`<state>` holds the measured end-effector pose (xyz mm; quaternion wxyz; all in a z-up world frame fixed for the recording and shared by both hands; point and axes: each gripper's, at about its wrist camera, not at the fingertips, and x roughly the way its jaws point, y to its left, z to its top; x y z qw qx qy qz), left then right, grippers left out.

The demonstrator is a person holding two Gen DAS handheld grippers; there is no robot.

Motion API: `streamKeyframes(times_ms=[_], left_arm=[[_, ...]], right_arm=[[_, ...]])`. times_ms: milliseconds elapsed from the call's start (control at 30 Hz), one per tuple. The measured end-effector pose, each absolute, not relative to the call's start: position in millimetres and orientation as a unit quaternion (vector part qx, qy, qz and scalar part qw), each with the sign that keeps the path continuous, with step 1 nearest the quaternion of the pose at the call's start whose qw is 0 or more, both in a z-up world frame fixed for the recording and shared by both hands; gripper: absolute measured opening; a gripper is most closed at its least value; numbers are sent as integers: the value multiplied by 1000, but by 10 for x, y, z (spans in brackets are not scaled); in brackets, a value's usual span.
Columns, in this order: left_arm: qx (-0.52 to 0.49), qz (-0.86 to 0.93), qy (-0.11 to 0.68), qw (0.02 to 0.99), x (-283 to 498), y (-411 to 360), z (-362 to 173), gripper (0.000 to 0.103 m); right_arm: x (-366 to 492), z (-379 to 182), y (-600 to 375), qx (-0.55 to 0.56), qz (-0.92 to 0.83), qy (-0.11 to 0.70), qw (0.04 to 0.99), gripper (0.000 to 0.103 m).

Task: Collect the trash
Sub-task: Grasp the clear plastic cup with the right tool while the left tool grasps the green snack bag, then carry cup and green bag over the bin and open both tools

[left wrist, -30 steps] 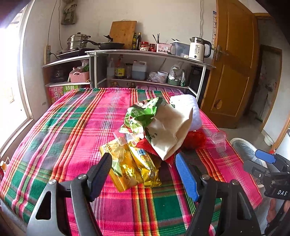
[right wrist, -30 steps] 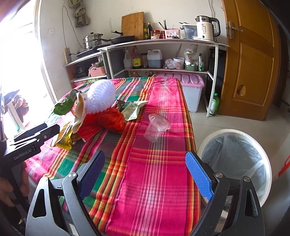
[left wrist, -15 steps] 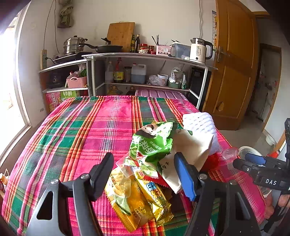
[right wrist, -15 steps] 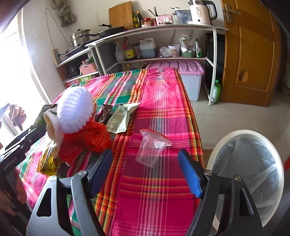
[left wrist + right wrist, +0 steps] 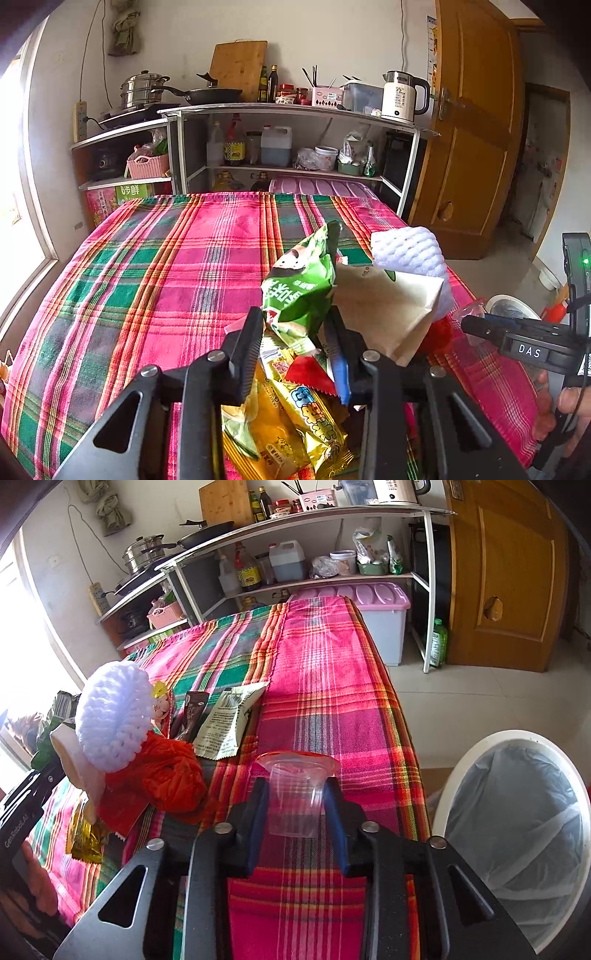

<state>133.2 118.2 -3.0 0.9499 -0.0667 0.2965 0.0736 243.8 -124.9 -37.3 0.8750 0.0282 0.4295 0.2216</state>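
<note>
We see both grippers closing in on trash on the counter (image 5: 332, 672), which is covered with a plaid cloth. The left gripper (image 5: 295, 332) has just been narrowing its jaws and now pinches the green snack bag (image 5: 299, 288), atop a pile of yellow wrappers (image 5: 291, 424). The right gripper (image 5: 295, 797) has likewise been closing, its pads pressed on the clear plastic cup (image 5: 295, 794) near the counter's edge. A lined trash bin (image 5: 517, 812) stands just beside the counter.
</note>
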Motion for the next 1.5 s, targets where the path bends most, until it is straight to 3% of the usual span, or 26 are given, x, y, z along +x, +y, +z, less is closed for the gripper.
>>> streamKeyframes(times_ms=[67,767,1133,1500], left_arm=[[-68,75,294,950,1318,1186,-22,31],[-77,55,265,960,900,1010,342,29],[-68,-5,255,965,852,442,535,29],[-44,-110,286,951,1269,-412,368,30]], right_arm=[[2438,-375,-1257,30,222,429,875,31],[1935,-23,-1641,43,225,383,895,31],[1652,162,-2213,62,198,357,911,31],[1661,16,-2859,90,137,364,917,31]])
